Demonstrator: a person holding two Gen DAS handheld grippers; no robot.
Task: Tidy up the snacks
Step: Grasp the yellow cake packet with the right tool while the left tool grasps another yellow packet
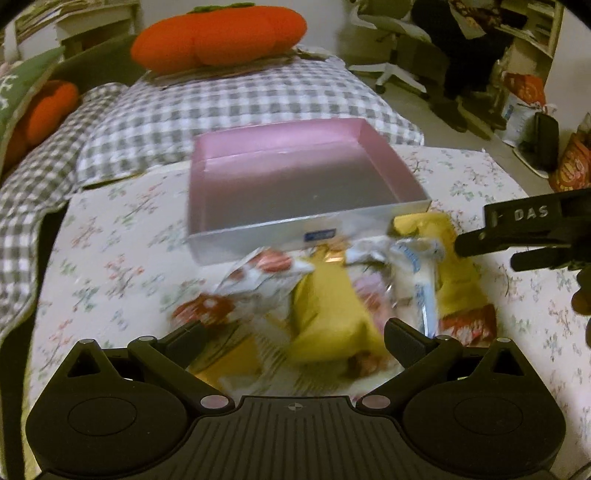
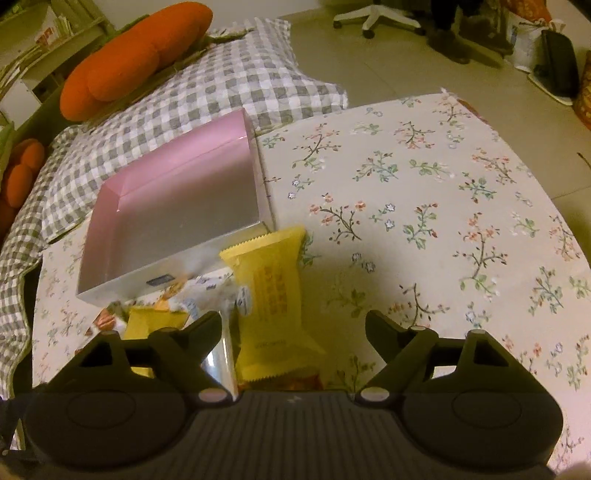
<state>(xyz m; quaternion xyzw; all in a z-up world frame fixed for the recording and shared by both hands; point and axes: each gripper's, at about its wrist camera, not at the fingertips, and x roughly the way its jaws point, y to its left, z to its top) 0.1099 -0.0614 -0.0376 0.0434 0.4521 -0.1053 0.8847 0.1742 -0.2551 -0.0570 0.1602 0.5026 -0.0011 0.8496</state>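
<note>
Lying in a loose heap on the flowered worktop (image 2: 424,192), the snacks (image 1: 332,291) sit just in front of the near wall of a shallow box (image 1: 295,177) with a pink inside. The heap touches that wall, and nothing shows inside the box.

The left tongs (image 1: 291,334) hang over the near side of the heap with their jaws wide apart, gripping nothing. Between them, in the left wrist view, lie a yellow packet (image 1: 328,314), blurred, a red and white wrapper (image 1: 258,269) and a white and blue wrapper (image 1: 417,273).

The right tongs (image 2: 293,326) are also spread apart and hold nothing. A second yellow packet (image 2: 273,295) with a zigzag top edge lies between their fingers, its top edge just beside the corner of the box. In the left wrist view the right tongs (image 1: 480,247) reach in from the right edge, close to the heap.

Beyond the box a grey checked quilt (image 2: 221,85) carries an orange cushion (image 1: 218,33).
</note>
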